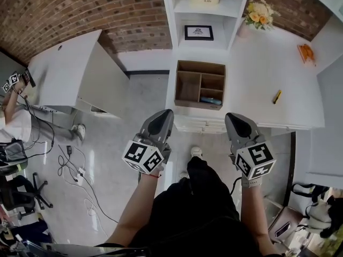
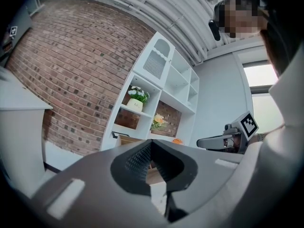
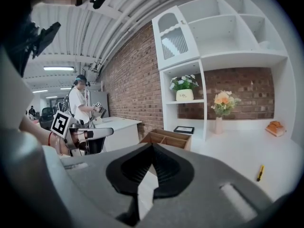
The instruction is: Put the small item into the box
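showing the small yellow item [image 1: 277,96] lying flat on the white table [image 1: 257,74], well to the right of the wooden box [image 1: 201,64] and not touching it; appearing in the right gripper view as a thin yellow sliver on the table. judging the step in hand as the reach toward that item, with nothing gripped yet. keeping the right tongs [image 1: 231,116] pressed together and empty, short of the table's front edge, with the item lying ahead and to their right, well apart. keeping the left tongs [image 1: 165,113] likewise pressed together and empty, in front of the box and even farther from the item. advising: spreading the right tongs before arriving, coming down across the item's narrow width, pinching its middle, then lifting over the box wall into an open compartment, avoiding the blue thing [image 1: 210,100] lying in the right-hand compartment nearest the person.
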The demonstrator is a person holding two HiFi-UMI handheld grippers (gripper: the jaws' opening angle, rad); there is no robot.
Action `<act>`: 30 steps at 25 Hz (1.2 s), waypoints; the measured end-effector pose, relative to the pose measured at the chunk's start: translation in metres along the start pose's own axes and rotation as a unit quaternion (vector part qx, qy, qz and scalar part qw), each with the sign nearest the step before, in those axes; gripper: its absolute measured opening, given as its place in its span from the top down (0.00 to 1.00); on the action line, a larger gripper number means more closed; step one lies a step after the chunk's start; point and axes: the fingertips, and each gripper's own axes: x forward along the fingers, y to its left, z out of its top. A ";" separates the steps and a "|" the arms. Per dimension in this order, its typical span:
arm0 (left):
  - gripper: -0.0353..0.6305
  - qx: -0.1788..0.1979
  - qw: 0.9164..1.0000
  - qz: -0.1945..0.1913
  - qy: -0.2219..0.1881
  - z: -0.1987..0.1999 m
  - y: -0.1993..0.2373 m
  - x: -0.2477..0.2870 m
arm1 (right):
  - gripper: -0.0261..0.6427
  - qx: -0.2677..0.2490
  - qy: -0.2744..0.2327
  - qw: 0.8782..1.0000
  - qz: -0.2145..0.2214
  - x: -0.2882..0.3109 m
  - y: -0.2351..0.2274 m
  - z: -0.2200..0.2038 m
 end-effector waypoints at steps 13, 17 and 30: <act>0.94 0.008 1.000 -0.014 -0.009 0.011 -0.016 -0.024 | 0.96 -0.004 -0.033 0.999 -0.014 -0.025 0.023 0.010; 0.94 0.012 1.000 -0.016 -0.015 0.017 -0.017 -0.029 | 0.96 -0.008 -0.043 0.999 -0.017 -0.027 0.029 0.018; 0.94 0.019 0.999 -0.019 -0.028 0.030 -0.021 -0.042 | 0.96 -0.016 -0.057 0.998 -0.022 -0.036 0.042 0.028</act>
